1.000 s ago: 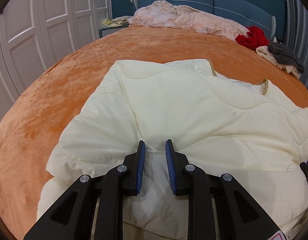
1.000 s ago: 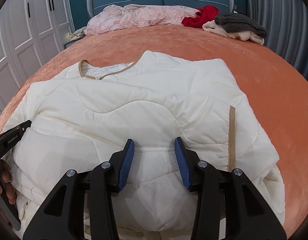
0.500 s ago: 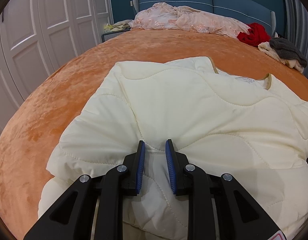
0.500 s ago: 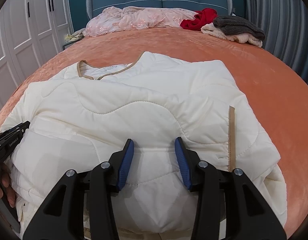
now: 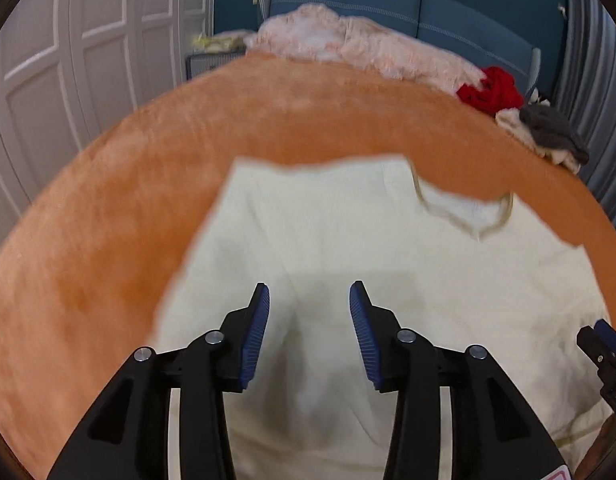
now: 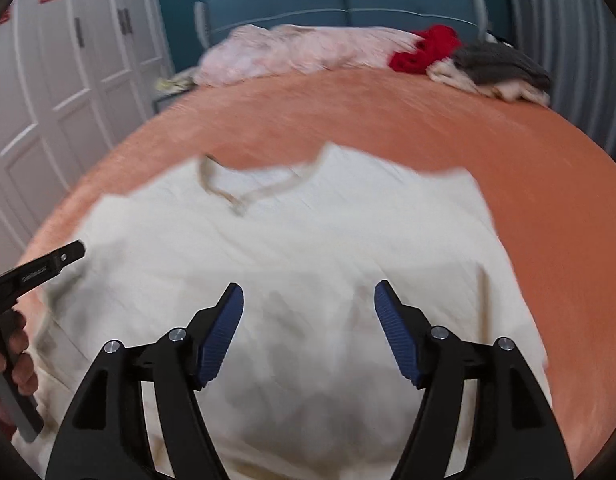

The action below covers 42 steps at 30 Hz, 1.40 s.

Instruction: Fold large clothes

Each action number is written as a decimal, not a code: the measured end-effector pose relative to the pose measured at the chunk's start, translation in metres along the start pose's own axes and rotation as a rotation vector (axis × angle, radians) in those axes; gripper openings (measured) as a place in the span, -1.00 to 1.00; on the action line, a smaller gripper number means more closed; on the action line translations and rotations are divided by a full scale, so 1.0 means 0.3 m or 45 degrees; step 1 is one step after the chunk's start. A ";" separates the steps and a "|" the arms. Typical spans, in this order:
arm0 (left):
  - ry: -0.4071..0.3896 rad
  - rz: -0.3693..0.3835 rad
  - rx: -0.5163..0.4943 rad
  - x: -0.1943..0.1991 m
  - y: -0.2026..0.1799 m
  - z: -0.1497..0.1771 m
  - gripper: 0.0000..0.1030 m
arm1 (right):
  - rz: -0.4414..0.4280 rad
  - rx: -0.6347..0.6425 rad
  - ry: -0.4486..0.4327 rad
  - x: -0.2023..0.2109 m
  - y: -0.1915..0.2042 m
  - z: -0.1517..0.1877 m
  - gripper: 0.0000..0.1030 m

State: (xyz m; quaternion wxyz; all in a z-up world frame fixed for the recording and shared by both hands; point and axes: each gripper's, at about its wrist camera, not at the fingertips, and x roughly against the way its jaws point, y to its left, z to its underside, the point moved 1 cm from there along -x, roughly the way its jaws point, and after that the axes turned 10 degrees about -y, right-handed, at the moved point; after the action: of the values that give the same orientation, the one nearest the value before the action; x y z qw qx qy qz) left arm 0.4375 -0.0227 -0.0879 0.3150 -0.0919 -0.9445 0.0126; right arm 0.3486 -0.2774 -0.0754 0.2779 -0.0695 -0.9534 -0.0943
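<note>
**Both grippers free above the near fold of the jacket**

Your left gripper (image 5: 309, 300) and right gripper (image 6: 309, 300) hang side by side over the near part of the cream quilted jacket (image 5: 347, 280), and both have just been opening. The jaws stand apart with nothing between the blue pads (image 6: 224, 332); the fabric lies below them, not pinched, so you hold nothing at this moment.

The jacket lies flat on the orange bedspread (image 5: 108, 220), straight ahead of both sets of fingers. Its collar (image 6: 244, 196) points away from you toward the headboard (image 6: 339, 0), so its length runs from you to the headboard and its width runs across, from one gripper to the other. The left gripper sits over the jacket's left half, the right over its right half. Neither is clearly nearer the collar.

From this lie, the next fold probably needs a fresh grip on an edge. The side edges are the closest free ones: the left edge lies just outward of your left fingers, the right edge outward of your right.

There is bare bedspread on both sides and beyond the collar, so you have room to carry fabric. The pink bedding (image 5: 347, 44), the red garment (image 6: 423, 48) and the grey and cream pile (image 6: 495, 68) lie well apart, near the headboard. The pictures are blurred, so the stitching and the near hem cannot be made out.
</note>
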 end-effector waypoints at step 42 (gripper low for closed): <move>0.002 -0.147 0.009 -0.485 0.029 -0.083 0.18 | -0.233 -0.072 0.230 -0.762 0.372 -0.118 -0.99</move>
State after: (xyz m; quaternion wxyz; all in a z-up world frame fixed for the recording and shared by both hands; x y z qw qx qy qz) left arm 0.5679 -0.0415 -0.1549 0.3164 -0.0362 -0.9479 -0.0023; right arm 0.5788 -0.1950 -0.1545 0.3508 0.0188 -0.9238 -0.1519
